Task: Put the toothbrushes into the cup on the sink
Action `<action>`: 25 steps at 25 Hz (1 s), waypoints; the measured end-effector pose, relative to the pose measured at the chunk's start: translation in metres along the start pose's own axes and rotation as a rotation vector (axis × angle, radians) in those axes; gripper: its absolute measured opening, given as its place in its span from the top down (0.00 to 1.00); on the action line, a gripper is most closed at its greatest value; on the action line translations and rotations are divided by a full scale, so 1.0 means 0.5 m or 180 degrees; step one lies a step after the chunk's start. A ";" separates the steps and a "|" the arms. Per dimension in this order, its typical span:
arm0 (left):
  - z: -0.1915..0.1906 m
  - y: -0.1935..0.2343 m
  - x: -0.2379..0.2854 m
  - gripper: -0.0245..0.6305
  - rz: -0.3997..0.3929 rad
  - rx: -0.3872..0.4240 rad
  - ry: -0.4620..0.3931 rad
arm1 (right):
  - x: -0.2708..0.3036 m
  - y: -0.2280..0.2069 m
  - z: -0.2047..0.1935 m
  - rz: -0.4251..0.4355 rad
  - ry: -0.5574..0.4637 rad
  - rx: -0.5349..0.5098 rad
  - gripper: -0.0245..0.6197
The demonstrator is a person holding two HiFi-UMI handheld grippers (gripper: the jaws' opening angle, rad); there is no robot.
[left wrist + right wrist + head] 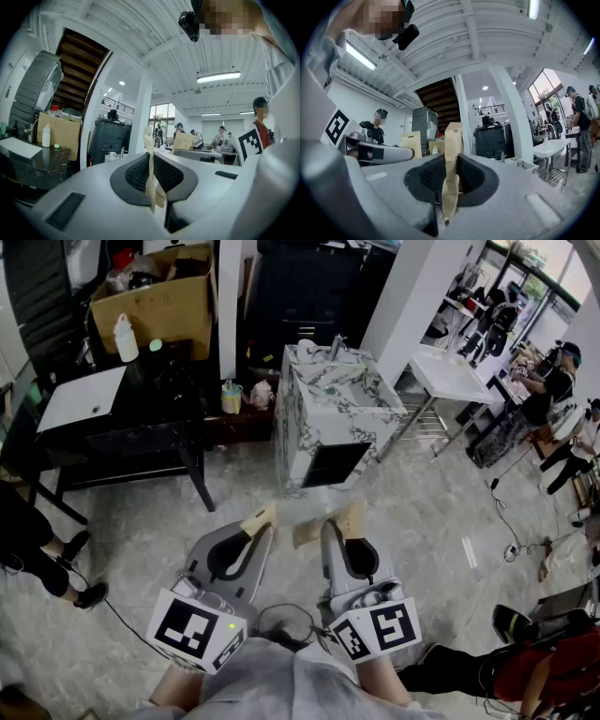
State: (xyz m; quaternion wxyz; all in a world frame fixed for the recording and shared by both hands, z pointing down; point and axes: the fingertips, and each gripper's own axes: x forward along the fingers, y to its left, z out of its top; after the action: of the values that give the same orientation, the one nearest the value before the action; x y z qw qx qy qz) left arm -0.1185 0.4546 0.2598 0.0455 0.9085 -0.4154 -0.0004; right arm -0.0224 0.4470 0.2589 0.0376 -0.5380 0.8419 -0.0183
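Grippers: two, left gripper (260,519) and right gripper (330,524), both jaws pressed together, nothing between; one marble sink (309,418) ahead.

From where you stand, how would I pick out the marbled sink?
Beside the big black table, mid-floor, stands a boxy sink cabinet with a tap on top. Unlike the plain white basin to its right, it is veined grey-and-white marble.

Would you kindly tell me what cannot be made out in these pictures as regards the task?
Toothbrushes: none identifiable in any view; the top of the sink is too small in the head view.
Cup: a pale item beside the faucet may be it; too small to tell.
Gripper views: the left gripper and right gripper block most of the sink.
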 end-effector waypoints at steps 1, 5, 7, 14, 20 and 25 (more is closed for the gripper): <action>0.000 -0.001 0.000 0.93 -0.0005 0.0004 -0.0001 | 0.000 0.001 0.000 -0.0002 0.0000 -0.0004 0.88; 0.001 -0.001 -0.002 0.93 -0.0023 0.0011 -0.0008 | 0.000 0.004 0.001 -0.0006 -0.0002 -0.0014 0.88; 0.002 0.001 -0.003 0.93 -0.0030 0.0006 -0.0010 | 0.000 0.007 0.001 -0.0014 0.0000 -0.0013 0.88; 0.005 0.008 -0.008 0.93 -0.0071 -0.0021 -0.0027 | -0.001 0.011 0.004 -0.0085 0.0007 -0.0008 0.88; 0.007 0.020 -0.019 0.93 -0.0135 -0.0026 -0.0058 | -0.002 0.043 0.019 -0.0054 -0.0074 -0.0205 0.88; 0.007 0.029 -0.032 0.93 -0.0233 -0.0018 -0.0077 | -0.003 0.054 0.020 -0.0170 -0.0098 -0.0143 0.88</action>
State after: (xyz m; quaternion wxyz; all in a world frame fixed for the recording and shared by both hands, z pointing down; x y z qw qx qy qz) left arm -0.1401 0.4567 0.2567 0.0430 0.9229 -0.3824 -0.0142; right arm -0.0452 0.4600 0.2470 0.0379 -0.5613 0.8267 0.0079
